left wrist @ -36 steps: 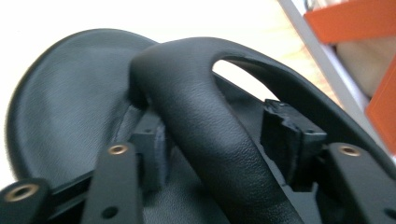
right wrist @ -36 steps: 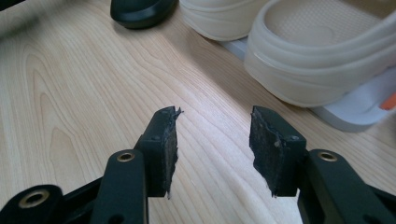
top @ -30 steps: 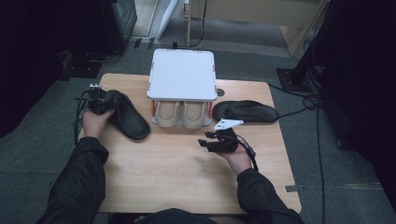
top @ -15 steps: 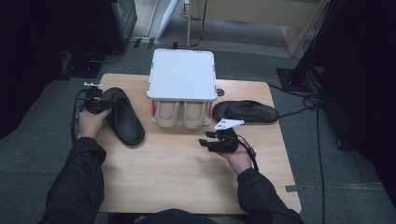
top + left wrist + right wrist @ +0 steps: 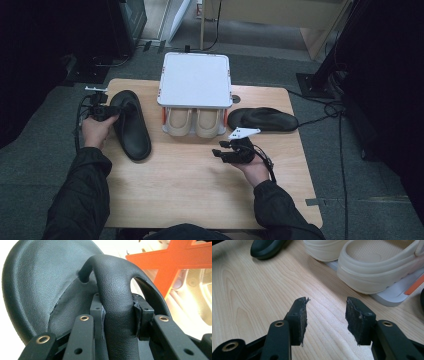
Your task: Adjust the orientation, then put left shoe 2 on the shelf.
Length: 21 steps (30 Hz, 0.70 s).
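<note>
A black thong sandal point(image 5: 131, 127) lies at the table's left, toe toward the far edge. My left gripper point(image 5: 102, 111) comes at it from the left. Its jaws have just been closing, and both pads now press on the sandal's thick black strap point(image 5: 110, 270), so the left gripper point(image 5: 119, 311) is shut on it. The second black sandal point(image 5: 262, 119) lies sideways at the right. My right gripper point(image 5: 225, 152) hovers low over the table's middle. In its own view the right gripper point(image 5: 327, 317) stands open with bare wood between the pads.
A white rack point(image 5: 195, 80) with orange struts point(image 5: 175, 262) stands at the table's far middle, with a pair of beige clogs point(image 5: 195, 121) on its lower shelf, close ahead of the right gripper point(image 5: 374, 262). Bare wooden table point(image 5: 190, 195) stretches toward me.
The left sandal has swung from a diagonal lie to nearly straight, heel toward me. The left jaws have closed onto its strap. The right hand has not moved.
</note>
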Each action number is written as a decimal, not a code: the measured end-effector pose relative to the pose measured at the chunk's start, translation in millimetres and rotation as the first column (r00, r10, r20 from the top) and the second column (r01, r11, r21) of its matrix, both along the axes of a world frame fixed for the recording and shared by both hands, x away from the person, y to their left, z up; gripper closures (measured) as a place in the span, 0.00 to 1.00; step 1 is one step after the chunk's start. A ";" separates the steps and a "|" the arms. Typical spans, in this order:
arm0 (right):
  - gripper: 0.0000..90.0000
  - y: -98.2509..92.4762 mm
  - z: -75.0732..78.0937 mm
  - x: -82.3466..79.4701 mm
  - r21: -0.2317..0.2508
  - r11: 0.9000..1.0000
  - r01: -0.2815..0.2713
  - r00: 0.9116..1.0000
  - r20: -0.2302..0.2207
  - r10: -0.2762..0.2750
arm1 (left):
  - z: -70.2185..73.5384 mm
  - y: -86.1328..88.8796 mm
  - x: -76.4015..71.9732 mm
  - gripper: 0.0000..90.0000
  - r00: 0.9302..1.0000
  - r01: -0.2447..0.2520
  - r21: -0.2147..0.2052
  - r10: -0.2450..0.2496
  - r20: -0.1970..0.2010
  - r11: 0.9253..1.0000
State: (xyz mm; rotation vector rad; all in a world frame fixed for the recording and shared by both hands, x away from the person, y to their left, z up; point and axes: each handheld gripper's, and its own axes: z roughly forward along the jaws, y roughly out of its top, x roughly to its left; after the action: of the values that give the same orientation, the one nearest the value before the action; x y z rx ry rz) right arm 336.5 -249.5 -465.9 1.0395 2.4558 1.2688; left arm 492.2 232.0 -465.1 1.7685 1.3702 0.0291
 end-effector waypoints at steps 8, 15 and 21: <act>0.58 -0.8 0.5 -0.2 0.001 1.000 0.003 1.000 0.000 -0.003 | 9.5 4.5 1.5 0.76 1.000 0.002 -0.022 -0.002 -0.013 1.000; 0.58 -0.7 0.2 1.3 -0.001 1.000 -0.003 1.000 0.002 0.003 | 29.0 3.0 2.0 0.76 1.000 0.022 -0.012 -0.022 0.005 1.000; 0.58 0.0 0.4 1.0 -0.001 1.000 -0.007 1.000 0.001 0.007 | 56.6 -1.2 5.9 0.76 0.999 0.046 -0.017 -0.046 0.028 0.999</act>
State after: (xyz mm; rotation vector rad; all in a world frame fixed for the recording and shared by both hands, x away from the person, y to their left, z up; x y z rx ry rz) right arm 337.5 -249.6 -465.5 1.0308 2.4607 1.2695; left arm 498.1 230.8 -408.5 1.7780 1.3056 0.0160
